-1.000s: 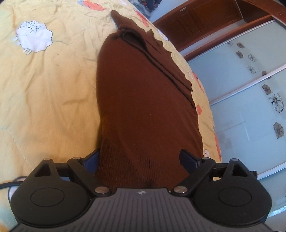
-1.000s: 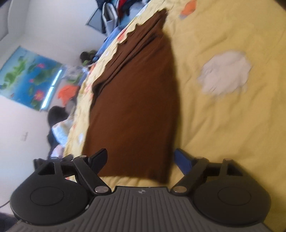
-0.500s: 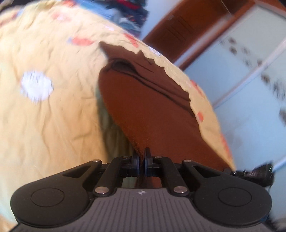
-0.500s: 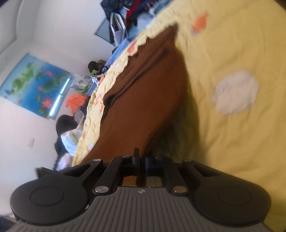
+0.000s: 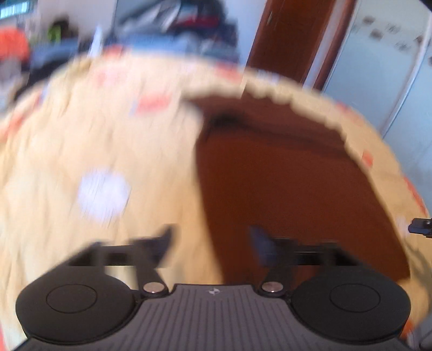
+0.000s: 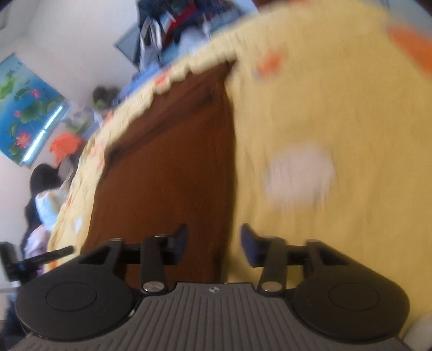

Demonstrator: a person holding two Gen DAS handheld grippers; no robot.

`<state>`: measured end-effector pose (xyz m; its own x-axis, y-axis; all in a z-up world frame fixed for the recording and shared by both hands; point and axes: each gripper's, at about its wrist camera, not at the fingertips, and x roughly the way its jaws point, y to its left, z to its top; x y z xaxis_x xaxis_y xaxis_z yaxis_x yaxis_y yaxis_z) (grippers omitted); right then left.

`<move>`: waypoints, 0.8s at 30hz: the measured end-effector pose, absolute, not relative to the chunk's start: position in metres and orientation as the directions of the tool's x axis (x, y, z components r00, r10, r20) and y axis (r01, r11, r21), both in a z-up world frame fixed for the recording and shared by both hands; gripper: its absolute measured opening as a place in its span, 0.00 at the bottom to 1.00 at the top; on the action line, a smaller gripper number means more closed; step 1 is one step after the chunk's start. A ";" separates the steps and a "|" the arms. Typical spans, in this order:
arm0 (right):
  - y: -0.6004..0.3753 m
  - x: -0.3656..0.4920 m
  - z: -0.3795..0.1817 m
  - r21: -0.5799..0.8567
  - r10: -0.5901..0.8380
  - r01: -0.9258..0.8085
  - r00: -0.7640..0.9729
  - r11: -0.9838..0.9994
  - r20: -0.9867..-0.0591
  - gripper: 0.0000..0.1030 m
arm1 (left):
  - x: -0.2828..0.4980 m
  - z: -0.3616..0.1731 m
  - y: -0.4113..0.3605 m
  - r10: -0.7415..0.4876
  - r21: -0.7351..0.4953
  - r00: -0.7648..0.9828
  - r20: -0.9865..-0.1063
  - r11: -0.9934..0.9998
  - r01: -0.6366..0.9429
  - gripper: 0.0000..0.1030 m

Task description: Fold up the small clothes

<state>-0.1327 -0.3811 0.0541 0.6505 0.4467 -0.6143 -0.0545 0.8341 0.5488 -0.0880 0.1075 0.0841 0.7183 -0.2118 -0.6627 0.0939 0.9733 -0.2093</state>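
A brown knitted garment [image 5: 291,189] lies flat along the yellow bedspread [image 5: 81,135], reaching from near me to the far edge. In the blurred left wrist view my left gripper [image 5: 212,243] hovers over the garment's near left edge. Its jaws are opening, and no cloth is pinched between them. In the right wrist view the same garment [image 6: 172,167] fills the centre left. My right gripper [image 6: 214,244] hangs above its near right edge, its jaws also opening, with no cloth pinched between its pads.
A white sheep print [image 5: 102,193] marks the spread beside the garment. Past the bed's far edge are piled clothes [image 5: 189,24], a wooden door [image 5: 291,35] and glass wardrobe panels [image 5: 378,67]. A dark-haired person [image 6: 43,186] sits left of the bed under a wall poster [image 6: 24,108].
Both grippers straddled the near hem open, then shut on it half a second ago. Now both have opened, let the cloth go and risen, with the views tilted up.
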 end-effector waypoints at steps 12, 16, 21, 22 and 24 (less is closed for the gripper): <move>-0.294 -0.016 0.020 0.155 0.263 -0.214 0.706 0.964 -0.657 0.47 | 0.003 0.016 0.051 -0.159 -0.003 0.732 -0.663 0.978 0.209 0.84; -0.304 -0.026 0.024 0.117 0.260 -0.247 0.690 0.962 -0.675 0.47 | 0.010 0.025 0.067 -0.132 -0.004 0.705 -0.696 0.984 0.179 0.83; -0.342 0.017 0.055 0.377 0.359 -0.143 0.715 0.915 -0.600 0.58 | 0.053 0.058 0.106 -0.172 -0.225 0.765 -0.620 0.974 0.036 0.82; -0.352 0.032 0.057 0.413 0.345 -0.100 0.739 0.905 -0.578 0.67 | 0.069 0.058 0.115 -0.194 -0.290 0.763 -0.617 0.957 0.009 0.82; -0.370 0.075 0.053 0.449 0.303 -0.006 0.747 0.893 -0.592 0.68 | 0.106 0.051 0.127 -0.224 -0.390 0.748 -0.624 0.920 -0.050 0.82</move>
